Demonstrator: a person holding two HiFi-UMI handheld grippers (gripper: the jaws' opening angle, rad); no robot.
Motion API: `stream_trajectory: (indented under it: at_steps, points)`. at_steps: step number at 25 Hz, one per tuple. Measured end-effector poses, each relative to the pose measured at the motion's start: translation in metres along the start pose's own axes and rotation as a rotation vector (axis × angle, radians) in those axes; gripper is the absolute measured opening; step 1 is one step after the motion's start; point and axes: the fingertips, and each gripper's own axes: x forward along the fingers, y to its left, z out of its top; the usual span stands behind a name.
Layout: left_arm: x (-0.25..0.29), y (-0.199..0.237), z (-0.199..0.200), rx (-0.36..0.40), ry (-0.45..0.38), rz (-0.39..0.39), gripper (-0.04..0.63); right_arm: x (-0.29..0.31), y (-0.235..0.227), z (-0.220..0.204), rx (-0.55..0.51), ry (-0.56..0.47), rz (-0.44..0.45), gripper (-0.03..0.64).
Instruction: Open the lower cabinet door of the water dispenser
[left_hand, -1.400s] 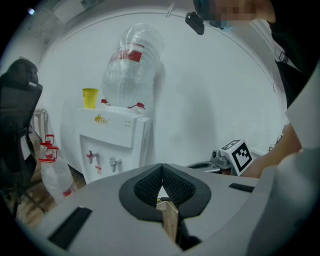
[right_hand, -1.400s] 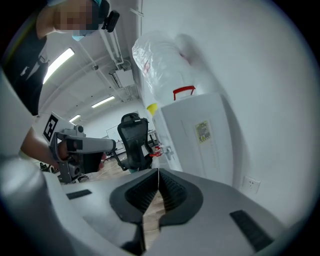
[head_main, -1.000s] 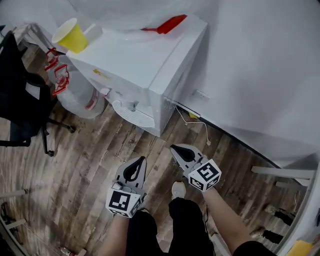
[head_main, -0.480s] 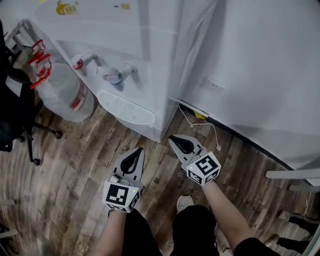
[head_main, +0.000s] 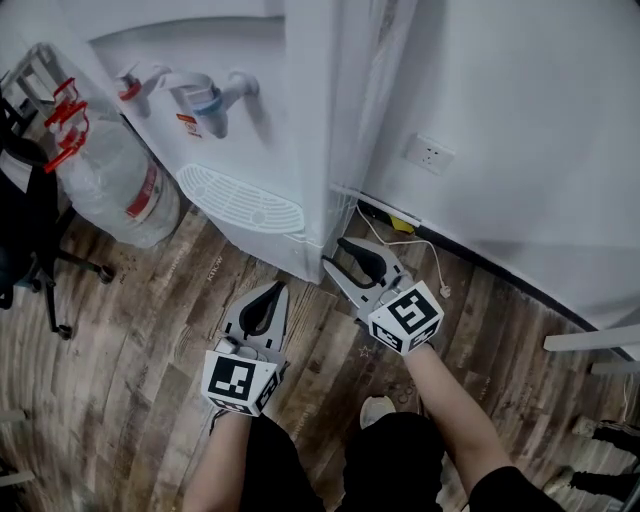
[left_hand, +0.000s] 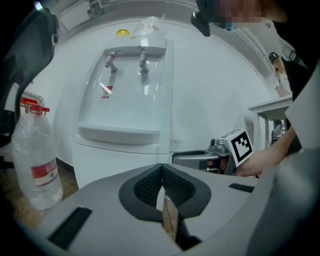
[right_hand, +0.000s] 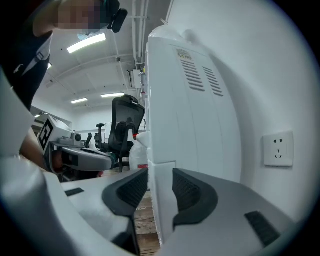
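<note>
Over to the right gripper (right_hand: 160, 186) first: has just been spreading its jaws and stands wide open now, gripping nothing. Straddles the white corner edge of the lower cabinet door (right_hand: 163, 200), one pad on each side; looks free of any squeeze, though a light brush against the panel cannot be ruled out. Means the reach is done, by the look of it, with the pinch and the pull yet to come.

Across to the left gripper (left_hand: 162, 172): shut tight, pad against pad, nothing caught, only a sliver of wooden floor (left_hand: 169, 220) showing through the slit. Hangs off to the side of the right gripper (head_main: 335, 252), short of the door's front face and clear of it.

Down low now, both of them, compared with a second ago: gone from the head view is the dispenser's top, replaced by its bottom corner just ahead of the open jaws.

As for the door itself (head_main: 262, 248): plain white, flat, shut flush, no handle to be seen, with a seam across the edge just above the right jaws. Further up the water dispenser (head_main: 300, 120), the drip tray (head_main: 245, 200) and taps (head_main: 215, 100). Beyond the left gripper (head_main: 272, 290), a water bottle (head_main: 110, 185); out past the right one, a wall socket (head_main: 428, 153).
</note>
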Motion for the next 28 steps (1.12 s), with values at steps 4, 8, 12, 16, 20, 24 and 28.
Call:
stream_trajectory:
  at_steps: [4, 8, 12, 16, 20, 24, 28]
  points:
    - [0.0, 0.0, 0.0, -0.006, -0.001, -0.008, 0.014, 0.007, -0.004, 0.003, -0.007, 0.0, -0.011, 0.179]
    - [-0.002, 0.002, -0.001, -0.003, -0.002, -0.003, 0.014, 0.015, -0.003, 0.008, -0.025, -0.007, -0.015, 0.186]
    - [-0.006, 0.005, 0.0, 0.004, -0.004, 0.01, 0.014, 0.017, -0.007, 0.007, -0.032, -0.003, -0.057, 0.186]
    - [-0.008, 0.009, 0.001, 0.004, -0.01, 0.032, 0.014, 0.017, -0.009, 0.007, -0.026, 0.009, -0.095, 0.178]
    - [-0.009, 0.008, 0.001, -0.001, -0.021, 0.034, 0.014, 0.018, -0.008, 0.007, -0.014, 0.012, -0.103, 0.173]
    - [-0.013, 0.002, 0.003, 0.006, -0.029, 0.027, 0.014, 0.016, -0.003, 0.007, -0.015, 0.011, -0.103, 0.172]
    - [-0.018, 0.002, 0.005, 0.016, -0.031, 0.032, 0.014, 0.014, 0.008, 0.005, -0.027, 0.011, -0.087, 0.172]
